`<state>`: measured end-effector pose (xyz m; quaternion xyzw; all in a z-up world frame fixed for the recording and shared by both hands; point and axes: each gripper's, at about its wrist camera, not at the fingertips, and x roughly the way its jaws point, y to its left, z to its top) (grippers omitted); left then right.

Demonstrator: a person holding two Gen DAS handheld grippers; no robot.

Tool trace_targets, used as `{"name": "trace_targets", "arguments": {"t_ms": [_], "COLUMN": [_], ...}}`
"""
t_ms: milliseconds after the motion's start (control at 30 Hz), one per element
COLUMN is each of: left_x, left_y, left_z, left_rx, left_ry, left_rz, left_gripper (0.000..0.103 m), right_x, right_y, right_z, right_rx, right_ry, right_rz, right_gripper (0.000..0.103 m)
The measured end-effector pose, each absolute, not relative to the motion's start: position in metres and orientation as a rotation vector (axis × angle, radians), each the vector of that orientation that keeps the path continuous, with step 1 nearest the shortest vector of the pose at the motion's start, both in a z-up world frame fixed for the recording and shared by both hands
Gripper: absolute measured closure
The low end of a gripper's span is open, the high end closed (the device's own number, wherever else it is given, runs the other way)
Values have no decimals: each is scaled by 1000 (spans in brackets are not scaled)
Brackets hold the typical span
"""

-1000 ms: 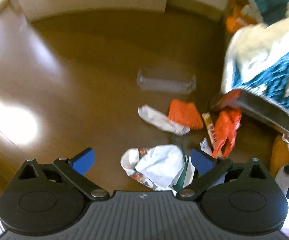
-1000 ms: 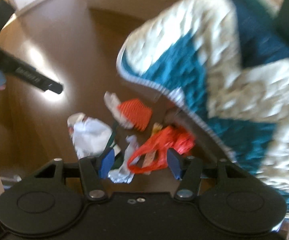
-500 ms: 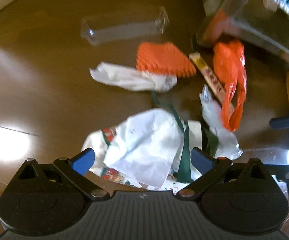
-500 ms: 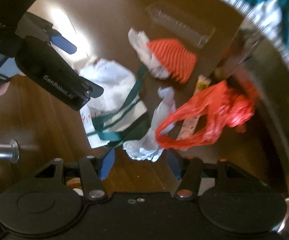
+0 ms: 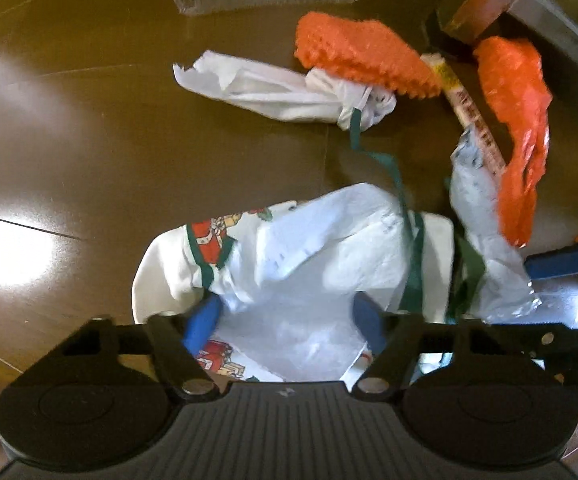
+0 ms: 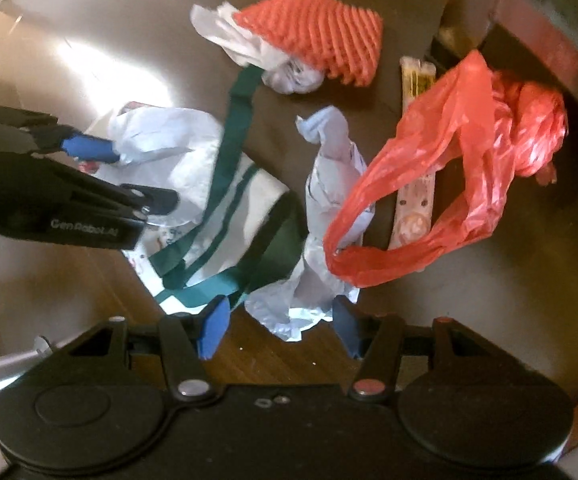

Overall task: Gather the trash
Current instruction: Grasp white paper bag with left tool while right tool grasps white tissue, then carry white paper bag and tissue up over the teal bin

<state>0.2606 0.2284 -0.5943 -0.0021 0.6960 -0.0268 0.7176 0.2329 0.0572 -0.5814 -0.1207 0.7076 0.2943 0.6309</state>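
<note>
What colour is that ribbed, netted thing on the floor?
Orange, the foam net; clearest in the right wrist view.

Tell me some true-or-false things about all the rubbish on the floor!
1. The orange foam net lies partly on a crumpled white paper. True.
2. The red plastic bag is inside the left gripper. False: it lies on the floor, apart from that gripper.
3. The left gripper has its fingers around the white bag with green handles. True.
4. The right gripper is shut. False: its fingers stand open.
</note>
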Motion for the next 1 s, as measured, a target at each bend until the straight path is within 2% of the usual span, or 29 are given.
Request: {"name": "trace_targets", "arguments": {"t_ms": [33, 100, 167, 233, 267, 400, 700, 1000], "left_x": [261, 261, 262, 262, 263, 260, 243, 245], "left_y": [229, 231, 233, 236, 238, 245, 248, 249], "left_z": [-596, -599, -599, -597, -596, -586, -547, -477], "left_rx": [-6, -28, -40, -53, -57, -90, -159, -178], "left_ry": [1545, 1551, 1552, 1542, 1537, 1516, 1460, 1340], "left_rz": [-56, -43, -34, -24, -24, -16, 21, 36], "left_gripper": [48, 56, 79, 88, 92, 96, 97, 97], "right_x": [233, 234, 234, 235, 235, 236, 241, 243], "right_y": [57, 56, 54, 51, 50, 37, 6, -9], "right_z": [-583, -590, -594, -596, -596, -583, -530, -425], "right_rx": [-274, -268, -257, -242, -234, -193, -150, -54], "right_ry": [1626, 1649, 1669, 1675, 1678, 1653, 1532, 1398], "right_rz": [664, 637, 613, 599, 595, 585, 612, 670], "right_gripper": [51, 70, 79, 86, 94, 98, 101, 101]}}
